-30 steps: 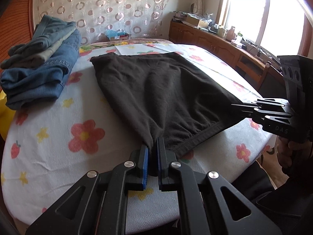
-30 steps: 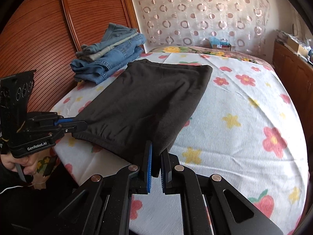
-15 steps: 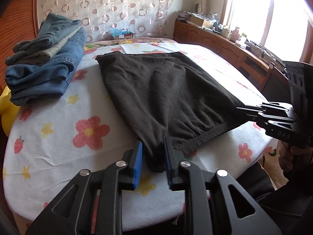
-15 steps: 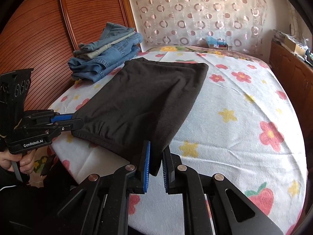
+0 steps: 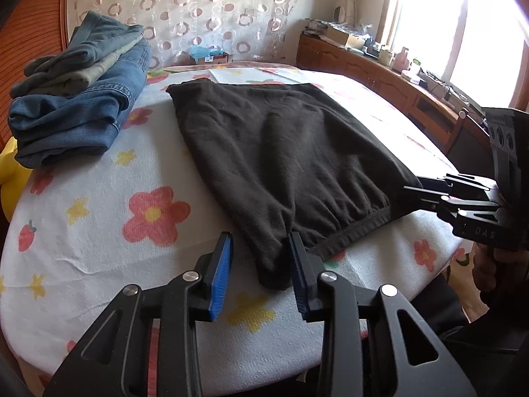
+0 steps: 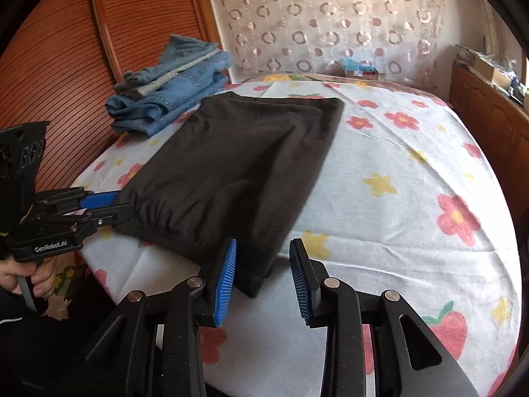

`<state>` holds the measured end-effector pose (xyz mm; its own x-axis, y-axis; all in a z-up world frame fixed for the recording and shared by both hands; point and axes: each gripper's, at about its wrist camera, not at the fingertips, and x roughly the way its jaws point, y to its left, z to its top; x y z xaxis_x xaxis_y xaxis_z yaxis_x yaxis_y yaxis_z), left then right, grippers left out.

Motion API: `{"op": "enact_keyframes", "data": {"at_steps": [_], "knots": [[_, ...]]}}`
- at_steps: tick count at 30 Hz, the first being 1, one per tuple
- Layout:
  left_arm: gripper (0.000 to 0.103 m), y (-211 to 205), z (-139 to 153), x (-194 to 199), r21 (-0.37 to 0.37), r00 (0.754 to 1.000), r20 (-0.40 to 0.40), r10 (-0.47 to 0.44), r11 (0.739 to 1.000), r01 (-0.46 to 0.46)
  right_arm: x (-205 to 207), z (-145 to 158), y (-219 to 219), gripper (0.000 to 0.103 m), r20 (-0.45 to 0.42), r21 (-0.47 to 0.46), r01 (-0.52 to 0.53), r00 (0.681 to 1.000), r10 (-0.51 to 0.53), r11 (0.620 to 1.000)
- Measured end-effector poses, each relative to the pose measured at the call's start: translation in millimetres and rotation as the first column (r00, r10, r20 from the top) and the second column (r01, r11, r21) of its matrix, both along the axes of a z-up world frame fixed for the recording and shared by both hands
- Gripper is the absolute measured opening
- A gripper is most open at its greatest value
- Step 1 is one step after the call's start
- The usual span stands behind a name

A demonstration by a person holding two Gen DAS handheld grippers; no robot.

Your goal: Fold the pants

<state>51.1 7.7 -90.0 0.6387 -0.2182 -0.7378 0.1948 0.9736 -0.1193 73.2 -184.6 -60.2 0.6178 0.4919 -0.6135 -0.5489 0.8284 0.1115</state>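
My left gripper (image 5: 259, 264) and right gripper (image 6: 263, 273) both stand spread wide, holding nothing. The black pants (image 5: 281, 152) lie folded on the flowered bed (image 5: 99, 231), waistband corners between my pads. Pulling away carelessly could snag the cloth and drag the fold crooked.

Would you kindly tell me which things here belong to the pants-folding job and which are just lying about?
In the job:
- black pants, folded on the flowered bedsheet
- left claw, open at the waistband corner
- right claw, open at the other corner

Lying about:
- stack of folded jeans
- blue packet by the curtain
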Motion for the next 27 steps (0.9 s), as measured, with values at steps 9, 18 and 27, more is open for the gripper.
{"op": "enact_keyframes", "data": {"at_steps": [9, 18, 27], "knots": [[0.010, -6, 5, -7, -0.024, 0.999, 0.013, -0.042, 0.999, 0.043, -1, 0, 2, 0.011, 0.001, 0.007, -0.027, 1.000, 0.027, 1.000], [0.010, -7, 47, -27, -0.058, 0.993, 0.089, -0.075, 0.995, 0.081, -18, 21, -12, 0.008, 0.026, 0.053, -0.034, 0.999, 0.033, 0.998], [0.010, -9, 70, -40, -0.070, 0.986, 0.135, -0.096, 0.992, 0.106, -38, 34, -26, 0.008, 0.063, 0.088, -0.039, 0.997, 0.033, 0.995]]}}
